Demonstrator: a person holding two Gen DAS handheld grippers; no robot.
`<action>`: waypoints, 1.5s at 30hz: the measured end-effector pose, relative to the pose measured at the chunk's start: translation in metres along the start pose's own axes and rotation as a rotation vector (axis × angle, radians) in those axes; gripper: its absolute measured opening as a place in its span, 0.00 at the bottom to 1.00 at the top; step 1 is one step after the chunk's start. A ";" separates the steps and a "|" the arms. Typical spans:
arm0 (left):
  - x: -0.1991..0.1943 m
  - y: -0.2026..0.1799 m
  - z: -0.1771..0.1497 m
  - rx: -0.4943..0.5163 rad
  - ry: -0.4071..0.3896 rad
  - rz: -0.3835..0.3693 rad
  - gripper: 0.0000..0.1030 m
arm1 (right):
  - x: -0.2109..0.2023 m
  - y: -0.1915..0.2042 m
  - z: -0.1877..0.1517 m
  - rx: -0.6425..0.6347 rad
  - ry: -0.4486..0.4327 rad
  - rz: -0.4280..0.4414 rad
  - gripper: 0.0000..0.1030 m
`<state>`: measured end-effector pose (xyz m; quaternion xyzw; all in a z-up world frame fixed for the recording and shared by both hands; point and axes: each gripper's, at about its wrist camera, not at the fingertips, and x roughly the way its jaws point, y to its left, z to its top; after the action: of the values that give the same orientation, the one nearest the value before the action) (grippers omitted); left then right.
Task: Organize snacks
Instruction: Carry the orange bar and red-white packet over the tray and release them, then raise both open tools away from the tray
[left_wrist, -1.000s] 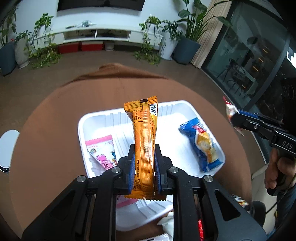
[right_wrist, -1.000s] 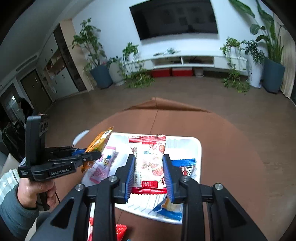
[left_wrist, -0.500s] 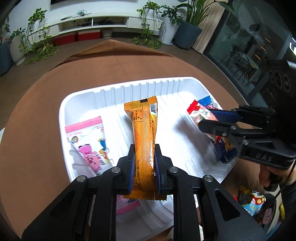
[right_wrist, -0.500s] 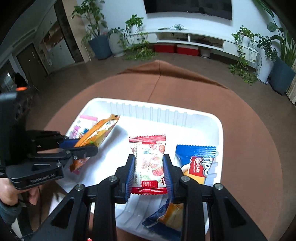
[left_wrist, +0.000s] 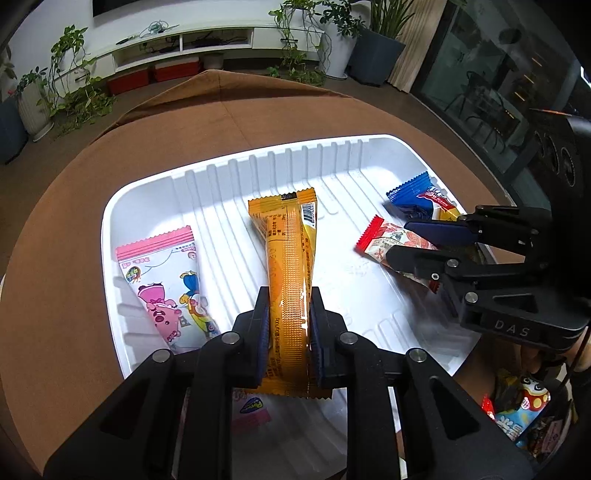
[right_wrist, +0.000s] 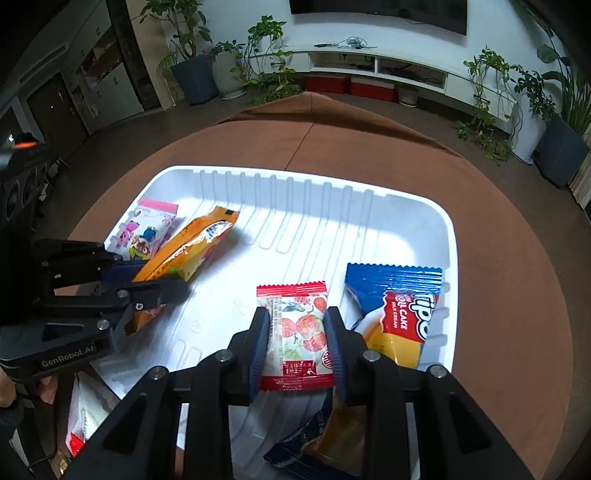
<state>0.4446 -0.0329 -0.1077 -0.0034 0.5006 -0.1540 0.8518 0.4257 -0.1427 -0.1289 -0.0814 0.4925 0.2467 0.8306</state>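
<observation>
Lowered over the white tray (left_wrist: 110, 236): left gripper (left_wrist: 287, 314) clamping orange bar (left_wrist: 288, 266) (long axis pointing away), right gripper (right_wrist: 295, 332) pinching red packet (right_wrist: 297, 325).

free: bare tray floor (left_wrist: 354, 266) between left gripper (left_wrist: 288, 321) and right gripper (right_wrist: 295, 332) | free: ribbed far tray wall ahead of both tongs | blocked: pink packet (left_wrist: 166, 284) left of left tongs | blocked: blue cake packet (right_wrist: 399, 310) right of right tongs
</observation>
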 end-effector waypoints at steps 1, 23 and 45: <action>0.001 0.000 0.000 -0.001 0.000 0.000 0.17 | -0.001 0.000 0.000 0.000 -0.001 0.000 0.32; -0.113 -0.006 -0.032 -0.013 -0.252 0.021 1.00 | -0.132 -0.050 -0.014 0.181 -0.348 0.051 0.80; -0.210 -0.042 -0.167 -0.099 -0.439 0.031 1.00 | -0.220 0.007 -0.001 0.140 -0.736 -0.008 0.94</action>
<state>0.1963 0.0080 -0.0059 -0.0710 0.3102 -0.1117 0.9414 0.3346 -0.2094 0.0598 0.0678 0.1762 0.2217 0.9567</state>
